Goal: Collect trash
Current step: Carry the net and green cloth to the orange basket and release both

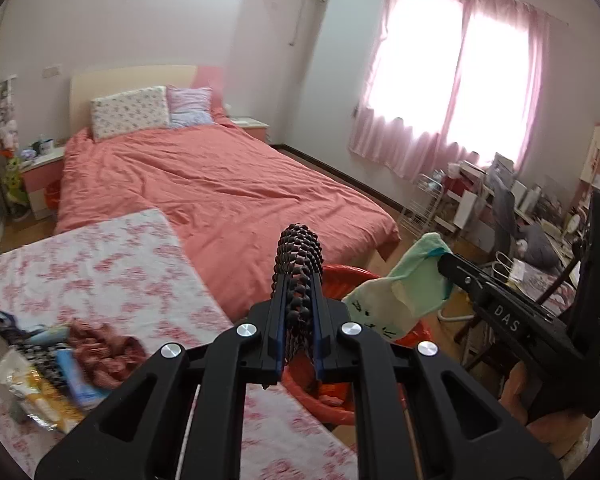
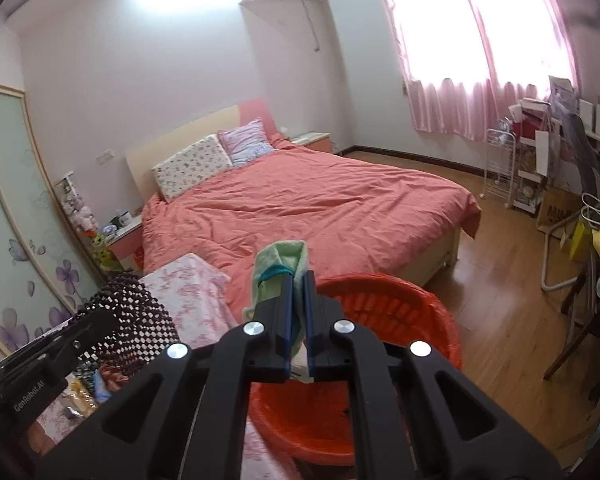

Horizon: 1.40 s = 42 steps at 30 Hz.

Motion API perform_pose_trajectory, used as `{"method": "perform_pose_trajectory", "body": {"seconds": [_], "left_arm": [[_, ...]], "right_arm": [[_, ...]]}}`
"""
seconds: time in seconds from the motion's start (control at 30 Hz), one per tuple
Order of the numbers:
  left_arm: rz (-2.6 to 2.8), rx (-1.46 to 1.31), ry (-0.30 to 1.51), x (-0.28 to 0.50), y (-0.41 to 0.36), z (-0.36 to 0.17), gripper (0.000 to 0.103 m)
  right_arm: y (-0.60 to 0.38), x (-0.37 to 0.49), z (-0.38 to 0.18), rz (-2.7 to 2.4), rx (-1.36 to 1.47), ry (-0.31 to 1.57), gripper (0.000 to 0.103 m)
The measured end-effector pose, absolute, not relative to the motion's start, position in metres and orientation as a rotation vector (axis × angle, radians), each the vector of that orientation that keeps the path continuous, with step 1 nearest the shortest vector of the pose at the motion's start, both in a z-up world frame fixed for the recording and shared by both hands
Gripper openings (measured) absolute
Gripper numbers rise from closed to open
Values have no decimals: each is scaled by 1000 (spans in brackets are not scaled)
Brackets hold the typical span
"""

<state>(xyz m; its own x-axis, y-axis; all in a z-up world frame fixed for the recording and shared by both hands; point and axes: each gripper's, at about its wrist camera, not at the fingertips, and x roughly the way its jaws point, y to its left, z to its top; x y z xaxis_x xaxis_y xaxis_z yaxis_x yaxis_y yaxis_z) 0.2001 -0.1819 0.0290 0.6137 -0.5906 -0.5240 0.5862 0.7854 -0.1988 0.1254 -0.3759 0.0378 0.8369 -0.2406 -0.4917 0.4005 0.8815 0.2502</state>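
My left gripper is shut on a dark brown beaded piece that sticks up past the fingertips. The same beaded piece shows at the lower left of the right wrist view. My right gripper is shut on a pale green sock. In the left wrist view the sock hangs from the right gripper and shows a cat face. Both grippers hover over a red plastic basket on the floor, whose rim lies just behind the left fingers.
A table with a pink floral cloth carries a pile of wrappers and packets at its left. Beyond it stands a bed with a coral cover. A cluttered desk and chair line the right wall under the curtained window.
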Motion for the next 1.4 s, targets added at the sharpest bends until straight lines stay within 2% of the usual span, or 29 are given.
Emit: {"method": "perform_pose_trajectory", "body": {"seconds": [0.33,0.4,0.43,0.5,0.53,0.57,0.6,0.67,0.8,1.0,1.4], "left_arm": [[-743,31,681,207,-235,5,11],[-744,40,705,209,-243,-1,11],[-736,44,716,210,-245,-5,11],[-728,52,741,213,-247,-12,16],[-722,54,752,214,-247,-14,19],[-711,57,764,215,-246,-17,27],[-701,58,772,215,-245,-20,34],[-690,64,782,215,-243,-23,39],[-673,60,799,216,-240,-24,41],[-604,78,779,213,-221,-21,52],[-422,99,735,207,-147,-24,58]], "right_arm": [[-423,129,5,-393,410,504,6],[-427,133,-2,-390,416,519,8],[-428,135,-4,-387,417,528,13],[-433,141,-13,-392,423,549,18],[-435,143,-19,-392,428,564,29],[-436,144,-21,-393,431,570,36],[-436,144,-24,-397,431,577,36],[-436,145,-30,-403,430,590,38],[-434,143,-34,-416,428,598,38],[-422,140,-27,-424,390,595,44],[-381,148,-23,-368,330,610,49]]}}
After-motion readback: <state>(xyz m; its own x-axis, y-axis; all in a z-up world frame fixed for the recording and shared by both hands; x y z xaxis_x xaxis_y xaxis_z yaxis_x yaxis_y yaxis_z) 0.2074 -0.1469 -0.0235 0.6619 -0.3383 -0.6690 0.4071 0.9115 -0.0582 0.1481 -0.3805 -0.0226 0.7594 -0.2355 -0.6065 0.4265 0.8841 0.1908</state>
